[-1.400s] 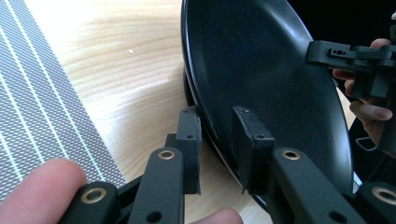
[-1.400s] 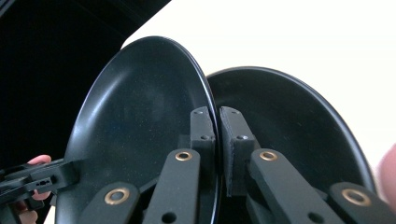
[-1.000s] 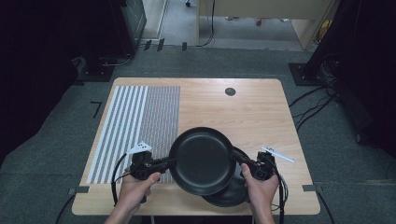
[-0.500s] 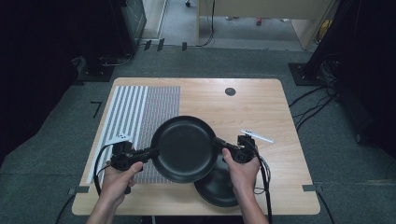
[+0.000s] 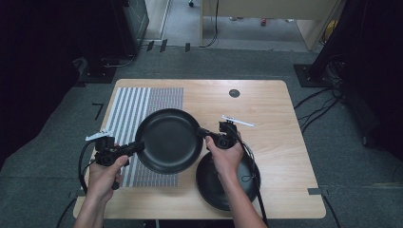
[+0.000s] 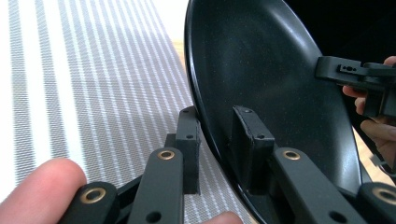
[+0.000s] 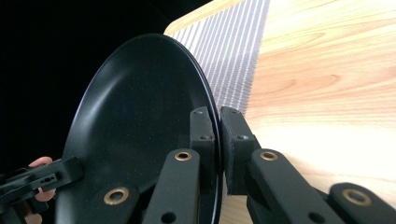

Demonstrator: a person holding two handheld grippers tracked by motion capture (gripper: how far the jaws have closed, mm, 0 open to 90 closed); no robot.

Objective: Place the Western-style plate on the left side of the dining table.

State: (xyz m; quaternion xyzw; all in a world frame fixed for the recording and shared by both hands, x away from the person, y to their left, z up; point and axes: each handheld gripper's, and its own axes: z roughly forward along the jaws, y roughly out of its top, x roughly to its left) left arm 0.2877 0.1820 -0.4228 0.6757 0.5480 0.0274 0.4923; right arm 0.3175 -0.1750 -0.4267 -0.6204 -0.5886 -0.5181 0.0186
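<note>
The black plate (image 5: 169, 140) is held up off the surface (image 5: 266, 109), over the edge of the striped mat (image 5: 142, 102), carried by opposite sides of its rim so that it stays level and does not swing. The left gripper (image 5: 127, 148) has its jaws closed over the rim on the person's left, and the right gripper (image 5: 205, 133) pinches the rim on the far side, jaws nearly together. A second black plate (image 5: 214, 183) lies on the surface below, near the front edge, so the carried one probably came off that stack and is headed for the mat.
</note>
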